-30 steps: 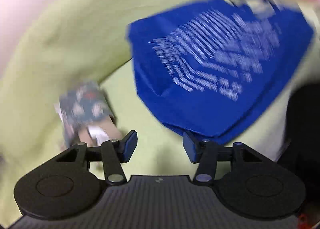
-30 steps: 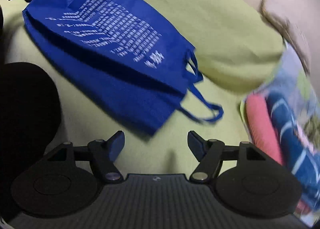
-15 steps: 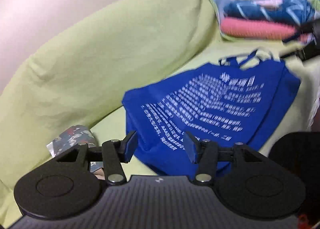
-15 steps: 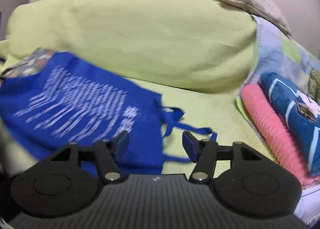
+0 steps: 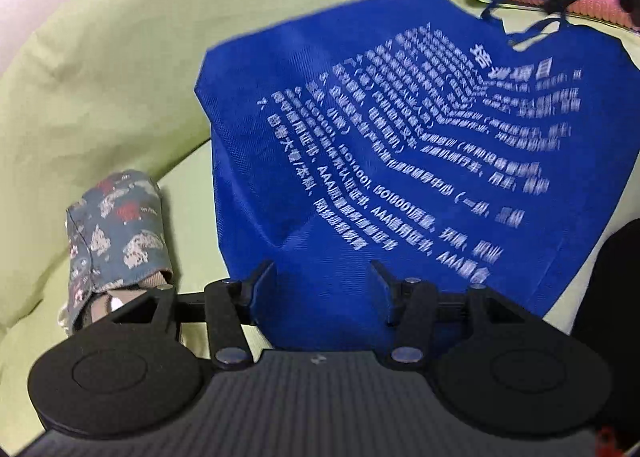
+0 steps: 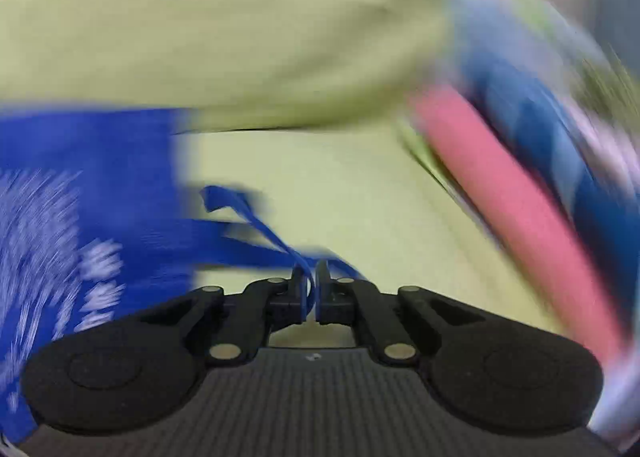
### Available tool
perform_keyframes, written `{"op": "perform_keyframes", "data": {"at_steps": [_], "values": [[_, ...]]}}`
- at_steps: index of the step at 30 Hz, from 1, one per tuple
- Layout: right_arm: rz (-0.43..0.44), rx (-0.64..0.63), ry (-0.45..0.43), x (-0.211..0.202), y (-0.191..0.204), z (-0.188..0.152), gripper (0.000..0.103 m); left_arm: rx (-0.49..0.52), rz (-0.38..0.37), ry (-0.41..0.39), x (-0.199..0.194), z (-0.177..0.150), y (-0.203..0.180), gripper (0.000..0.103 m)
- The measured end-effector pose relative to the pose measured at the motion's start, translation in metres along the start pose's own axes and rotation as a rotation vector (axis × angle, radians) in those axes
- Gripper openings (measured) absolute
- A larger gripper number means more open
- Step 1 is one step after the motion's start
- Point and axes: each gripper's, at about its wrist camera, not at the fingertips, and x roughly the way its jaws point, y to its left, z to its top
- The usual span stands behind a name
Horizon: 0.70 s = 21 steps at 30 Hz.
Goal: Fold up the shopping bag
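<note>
A blue shopping bag (image 5: 400, 145) with white print lies flat on a yellow-green sofa cover (image 5: 100, 69), filling the centre and right of the left wrist view. Its left edge runs down the middle; bare cover lies open to the left, up to a patterned cloth bundle (image 5: 116, 233) at lower left. The left gripper (image 5: 323, 284) is spread wide over the bag's near edge. In the blurred right wrist view, the right gripper (image 6: 311, 293) is clenched on a bag handle (image 6: 276, 241). Stacked pink and blue textiles (image 6: 520, 193) border the right.
</note>
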Motion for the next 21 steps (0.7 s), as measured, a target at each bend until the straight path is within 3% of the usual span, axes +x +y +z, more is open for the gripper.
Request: {"op": "perform_keyframes", "data": {"at_steps": [1,2,3,5,7,11,13,18,19,21], "values": [[-0.009,0.118,0.042,0.002,-0.023,-0.007,0.022,0.000,0.000,0.006,0.002,0.000,-0.001,0.057],[0.002,0.228,0.089,0.004,-0.045,-0.016,0.029,0.000,0.000,0.011,0.005,0.000,-0.001,0.057],[0.014,0.337,0.136,0.006,-0.067,-0.026,0.034,0.000,0.000,0.017,0.007,0.000,-0.002,0.057],[0.041,0.412,0.149,-0.002,-0.088,-0.041,0.029,0.007,-0.001,0.018,0.008,0.001,-0.001,0.057],[0.019,0.382,0.156,-0.015,-0.089,-0.047,0.041,0.009,-0.001,0.013,0.007,0.003,-0.002,0.056],[-0.053,0.241,0.093,-0.045,-0.070,-0.046,0.051,-0.017,-0.002,-0.003,-0.004,0.008,0.002,0.056],[-0.089,0.157,0.039,-0.058,-0.059,-0.044,0.070,-0.030,-0.008,-0.015,-0.010,0.010,0.005,0.056],[-0.178,-0.052,-0.096,-0.091,-0.032,-0.038,0.073,-0.029,-0.004,-0.045,-0.025,0.012,0.009,0.057],[-0.173,-0.068,-0.119,-0.096,-0.029,-0.037,0.072,-0.032,-0.009,-0.050,-0.025,0.014,0.009,0.056],[-0.081,-0.070,-0.162,-0.107,-0.028,-0.040,0.070,-0.040,-0.020,-0.066,-0.024,0.019,0.009,0.056]]}}
